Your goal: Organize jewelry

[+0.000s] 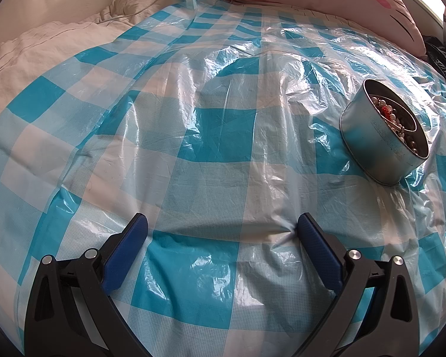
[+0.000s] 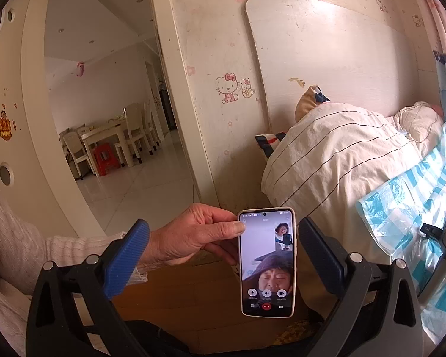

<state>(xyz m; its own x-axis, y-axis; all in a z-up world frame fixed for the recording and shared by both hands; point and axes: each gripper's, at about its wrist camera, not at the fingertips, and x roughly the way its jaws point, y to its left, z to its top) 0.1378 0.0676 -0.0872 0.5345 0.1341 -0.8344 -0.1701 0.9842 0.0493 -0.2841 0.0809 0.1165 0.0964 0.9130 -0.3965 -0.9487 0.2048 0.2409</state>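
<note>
Meanwhile, both grippers gape: left gripper (image 1: pixel 222 223) near tin (image 1: pixel 380 136) (beads inside).

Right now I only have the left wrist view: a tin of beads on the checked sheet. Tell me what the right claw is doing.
Observer: The right claw is open and grips nothing.
Operator: Say what is in front of it.
Observer: A hand holds a phone upright there, with a video call on the screen.
Operator: Tell me where it points.
Observer: Toward a wall and an open doorway; the checked sheet shows only at the right edge.
</note>
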